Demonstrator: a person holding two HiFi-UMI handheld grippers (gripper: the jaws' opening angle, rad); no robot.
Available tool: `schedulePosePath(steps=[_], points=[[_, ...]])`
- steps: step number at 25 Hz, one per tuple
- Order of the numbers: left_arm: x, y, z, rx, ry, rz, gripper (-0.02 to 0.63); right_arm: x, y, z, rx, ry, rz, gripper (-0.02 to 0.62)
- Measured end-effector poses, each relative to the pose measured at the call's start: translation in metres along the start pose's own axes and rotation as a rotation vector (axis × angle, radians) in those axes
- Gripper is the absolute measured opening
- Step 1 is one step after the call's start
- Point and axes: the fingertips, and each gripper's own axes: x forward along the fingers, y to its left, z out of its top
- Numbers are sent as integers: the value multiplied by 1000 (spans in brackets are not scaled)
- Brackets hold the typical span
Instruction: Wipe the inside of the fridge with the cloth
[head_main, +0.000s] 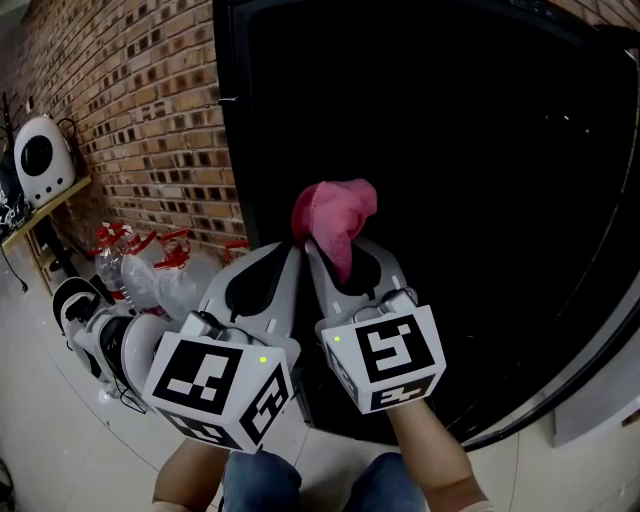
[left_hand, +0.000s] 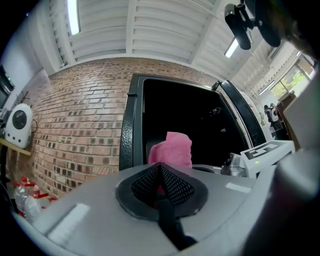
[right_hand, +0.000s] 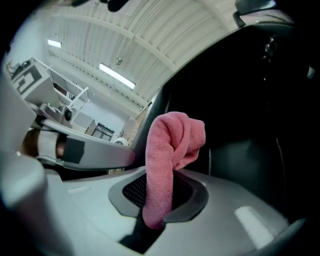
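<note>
Red brick wall fills the background to the left of my left hand-held gripper, above a pale tiled floor. Straight ahead of both tools stands the tall black fridge, its inside too dark for me to make out anything.

My right hand-held gripper is clenched on the pink terry cloth. In the right gripper view the cloth runs down between the mesh pads of the right hand-held gripper and bunches into a folded lump above its tip, against the dark fridge.

My left hand-held gripper sits just beside the right one, tips nearly touching. In the left gripper view the left hand-held gripper has its jaws pressed together; a sliver of pink shows at the seam, and the cloth rises right beyond the tip. I cannot tell whether this one pinches any fabric.

Well off to the left of the left hand-held gripper, clear plastic bottles with red caps stand on the floor by the wall.
</note>
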Motion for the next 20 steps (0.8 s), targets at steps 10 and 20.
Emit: schedulePosePath(steps=[10,20], points=[[25,-22,-1,-19,-38,-83,15,44,-71,-27,-23,89,-141,57],[41,-51,-9,-16,-56,-180,15,89,-139,-63,-75,156,-255,57]])
